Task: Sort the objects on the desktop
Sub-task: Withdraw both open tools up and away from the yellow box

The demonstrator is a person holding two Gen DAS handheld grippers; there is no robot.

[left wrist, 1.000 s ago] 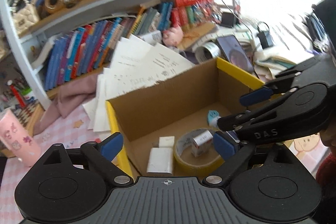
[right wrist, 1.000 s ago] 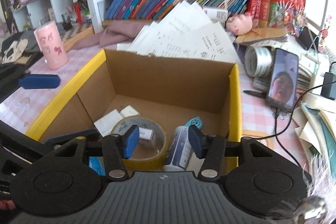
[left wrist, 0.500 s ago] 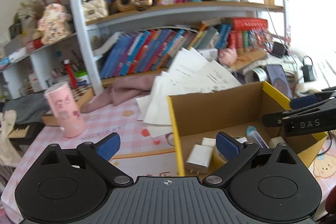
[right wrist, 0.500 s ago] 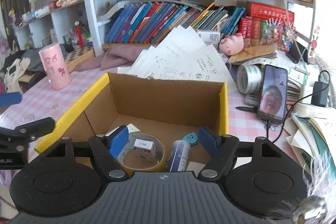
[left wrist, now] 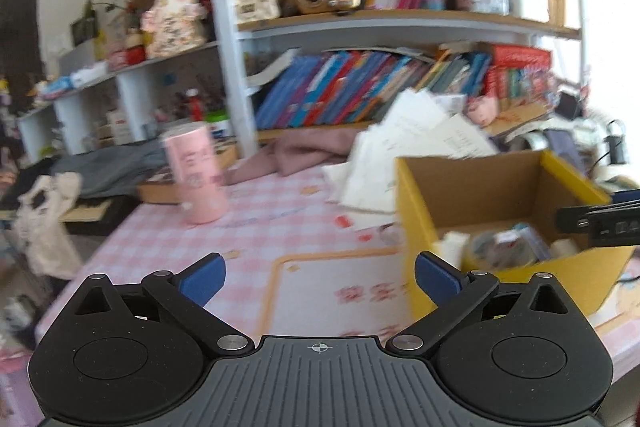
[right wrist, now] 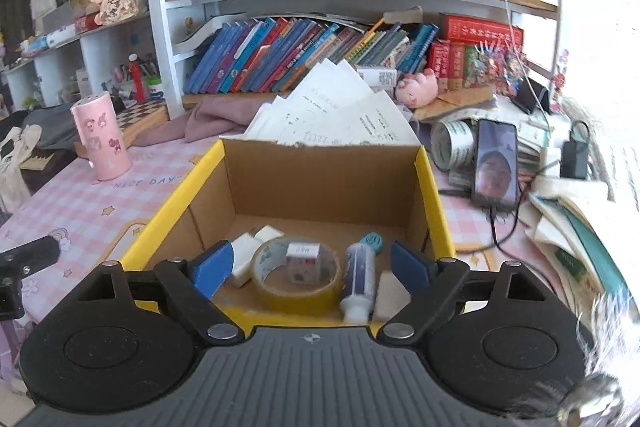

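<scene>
A cardboard box with yellow edges [right wrist: 424, 171] stands on the pink checked desk. Inside lie a yellowish tape roll [right wrist: 276, 297] around a small white carton [right wrist: 303, 251], a white tube [right wrist: 358, 279], a white charger [right wrist: 246, 253] and a small blue piece [right wrist: 371, 239]. My right gripper [right wrist: 312, 267] hovers over the box's near edge, its jaws opening, the pads pressing on nothing. My left gripper [left wrist: 319, 279] is left of the box [left wrist: 412, 211] above the bare mat, jaws opening and empty. A pink cup [left wrist: 196, 179] stands further left.
Loose papers [right wrist: 336, 107] lean behind the box. A phone [right wrist: 496, 163], a paper roll [right wrist: 454, 143], cables and stacked books crowd the right side. A pink cloth [right wrist: 212, 115] and a chessboard [right wrist: 140, 115] lie at the foot of the bookshelf [right wrist: 160, 27].
The left gripper swung left, out of the box and over the pink mat. The right gripper drew back from the box and its jaws widened; the white tube stays lying in the box.
</scene>
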